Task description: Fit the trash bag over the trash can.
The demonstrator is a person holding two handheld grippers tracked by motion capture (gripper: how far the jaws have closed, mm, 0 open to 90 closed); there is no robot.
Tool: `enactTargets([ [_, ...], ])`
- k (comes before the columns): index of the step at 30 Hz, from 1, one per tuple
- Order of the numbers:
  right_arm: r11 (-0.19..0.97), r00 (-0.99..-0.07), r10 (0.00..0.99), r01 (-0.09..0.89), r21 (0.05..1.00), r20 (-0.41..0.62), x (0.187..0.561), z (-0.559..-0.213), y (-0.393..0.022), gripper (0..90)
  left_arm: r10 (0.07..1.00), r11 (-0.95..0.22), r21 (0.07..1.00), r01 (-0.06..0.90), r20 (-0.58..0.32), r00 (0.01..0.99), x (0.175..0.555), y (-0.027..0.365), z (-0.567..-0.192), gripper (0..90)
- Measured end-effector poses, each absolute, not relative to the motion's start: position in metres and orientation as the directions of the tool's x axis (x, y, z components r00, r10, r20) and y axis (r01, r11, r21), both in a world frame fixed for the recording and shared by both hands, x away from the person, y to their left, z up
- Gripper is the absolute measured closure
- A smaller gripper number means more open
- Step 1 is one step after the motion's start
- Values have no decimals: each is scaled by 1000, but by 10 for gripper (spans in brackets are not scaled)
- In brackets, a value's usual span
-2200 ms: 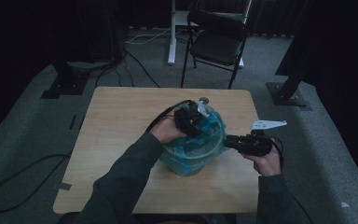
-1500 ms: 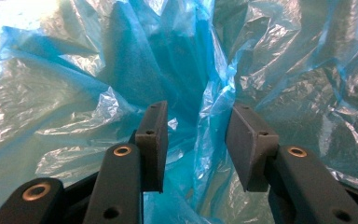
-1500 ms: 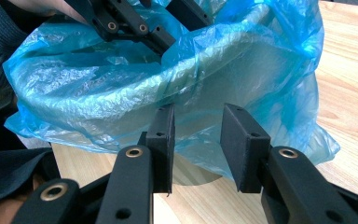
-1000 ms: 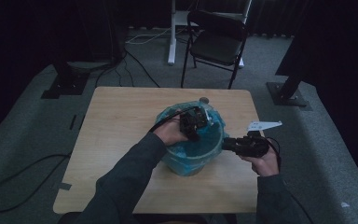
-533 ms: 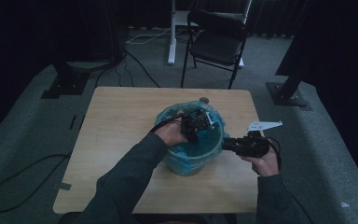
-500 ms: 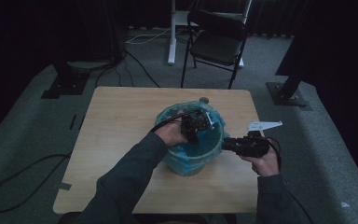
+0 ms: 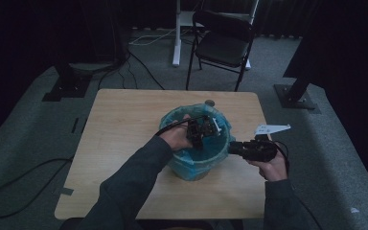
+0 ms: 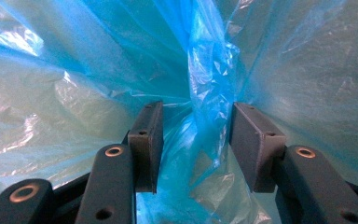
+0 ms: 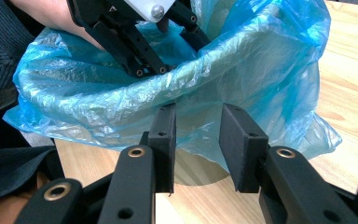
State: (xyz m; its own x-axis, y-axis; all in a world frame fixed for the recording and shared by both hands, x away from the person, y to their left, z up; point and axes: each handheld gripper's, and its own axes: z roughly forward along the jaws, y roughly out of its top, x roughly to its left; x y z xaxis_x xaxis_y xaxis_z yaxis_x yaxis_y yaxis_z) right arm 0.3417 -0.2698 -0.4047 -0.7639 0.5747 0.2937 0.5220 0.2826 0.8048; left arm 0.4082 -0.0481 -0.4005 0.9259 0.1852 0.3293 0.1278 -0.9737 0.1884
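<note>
A small bin lined with a blue plastic bag (image 7: 194, 160) stands mid-table. My left gripper (image 7: 202, 133) reaches down inside it. In the left gripper view its jaws (image 8: 198, 114) have just been opening and stand open. A loose fold of the bag (image 8: 209, 88) hangs between the pads, and neither pad presses on it. My right gripper (image 7: 234, 148) is level at the bin's right side. Its jaws (image 9: 200, 114) are open, with the tips close to the bag's overhang (image 9: 261, 79) on the outer wall. The left gripper's linkage (image 9: 137, 51) dips past the rim.
The wooden table (image 7: 120, 124) has free room left of the bin and in front of it. A small round object (image 7: 210, 102) lies behind the bin. A folding chair (image 7: 223, 43) and a white stand (image 7: 176, 33) are beyond the table, and cables run across the floor.
My left gripper has sunk a little deeper into the bin since the earliest frame. The right hand has kept still beside the bin.
</note>
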Motion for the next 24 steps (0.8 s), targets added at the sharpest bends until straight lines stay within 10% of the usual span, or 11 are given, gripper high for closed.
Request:
enactTargets([
  [24,269,-758,582,521,810,295,340,-403,-275,661,232,-950,280,140,329,915,407,-40,-385,531],
])
